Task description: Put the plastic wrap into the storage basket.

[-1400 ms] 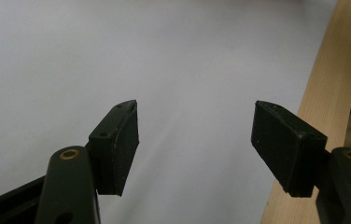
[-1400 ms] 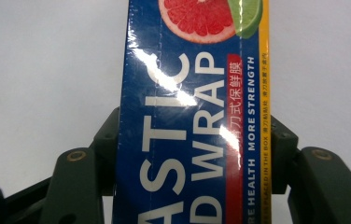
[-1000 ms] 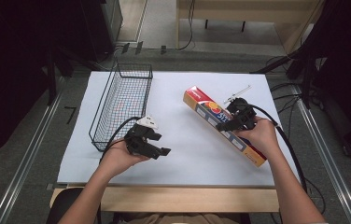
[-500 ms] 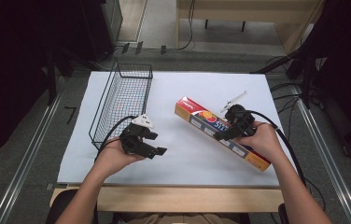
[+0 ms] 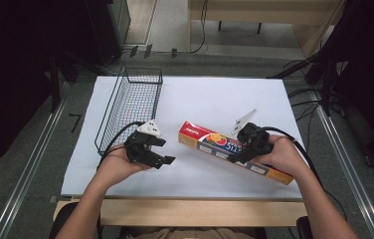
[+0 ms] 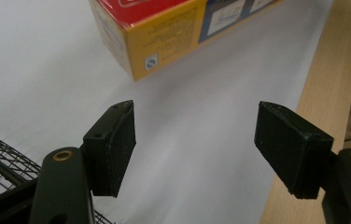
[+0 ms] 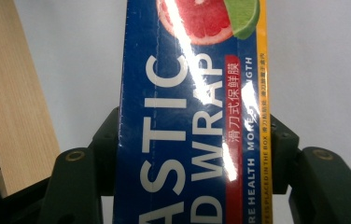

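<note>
While the right gripper point(image 5: 238, 155) stayed clamped across the plastic wrap box point(image 5: 234, 152), the box had shifted left over the last second, toward the table's middle and nearer the left gripper point(image 5: 161, 151). Its red end now sat just beside that gripper, closer than before. Box lay diagonal on the white table cover point(image 5: 200, 99), red end up-left, yellow end down-right by the person's right hand point(image 5: 279, 157). In the right gripper view both jaws pressed the box's long sides, blue "PLASTIC WRAP" face point(image 7: 190, 116) between them. Can't tell if the box was lifted or sliding on the cover.

Left gripper sat in the left hand point(image 5: 118, 167), roughly where it was earlier, jaws wide apart and holding nothing. Left gripper view showed the box's yellow end panel point(image 6: 157, 46) ahead, beyond the gap. Wire basket point(image 5: 133, 107) unmoved at the cover's left edge, behind the left gripper.
</note>
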Action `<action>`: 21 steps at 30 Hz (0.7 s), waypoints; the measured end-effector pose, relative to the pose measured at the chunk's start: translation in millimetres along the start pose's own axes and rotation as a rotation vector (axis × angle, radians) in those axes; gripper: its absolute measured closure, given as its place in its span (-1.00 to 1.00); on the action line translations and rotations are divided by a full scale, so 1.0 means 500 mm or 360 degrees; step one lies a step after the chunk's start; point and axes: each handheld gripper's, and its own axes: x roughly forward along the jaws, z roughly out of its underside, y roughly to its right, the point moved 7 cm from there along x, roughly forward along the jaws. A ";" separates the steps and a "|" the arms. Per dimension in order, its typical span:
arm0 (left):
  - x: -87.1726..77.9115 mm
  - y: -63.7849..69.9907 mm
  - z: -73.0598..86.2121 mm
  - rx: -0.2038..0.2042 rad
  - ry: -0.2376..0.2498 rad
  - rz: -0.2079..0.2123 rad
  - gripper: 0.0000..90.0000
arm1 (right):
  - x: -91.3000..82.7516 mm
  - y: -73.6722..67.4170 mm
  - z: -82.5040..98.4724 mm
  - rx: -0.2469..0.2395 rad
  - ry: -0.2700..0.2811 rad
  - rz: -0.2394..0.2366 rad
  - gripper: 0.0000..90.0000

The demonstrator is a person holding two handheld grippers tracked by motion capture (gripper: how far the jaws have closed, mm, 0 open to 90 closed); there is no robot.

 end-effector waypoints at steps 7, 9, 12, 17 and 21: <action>-0.004 0.006 -0.006 0.0045 -0.0009 -0.0005 -0.35 | 0.006 -0.028 0.003 -0.0103 -0.0030 -0.0084 -0.09; -0.003 0.007 -0.007 0.0046 -0.0011 -0.0002 -0.35 | 0.007 -0.036 0.004 -0.0133 -0.0033 -0.0114 -0.09; -0.002 0.010 -0.008 0.0072 -0.0021 -0.0003 -0.36 | 0.008 -0.044 0.005 -0.0171 -0.0032 -0.0120 -0.09; 0.000 0.015 -0.015 0.0093 -0.0014 -0.0001 -0.38 | 0.009 -0.060 0.004 -0.0221 -0.0028 -0.0150 -0.09; 0.004 0.022 -0.017 0.0146 -0.0031 0.0019 -0.42 | 0.014 -0.067 0.003 -0.0266 -0.0055 -0.0144 -0.09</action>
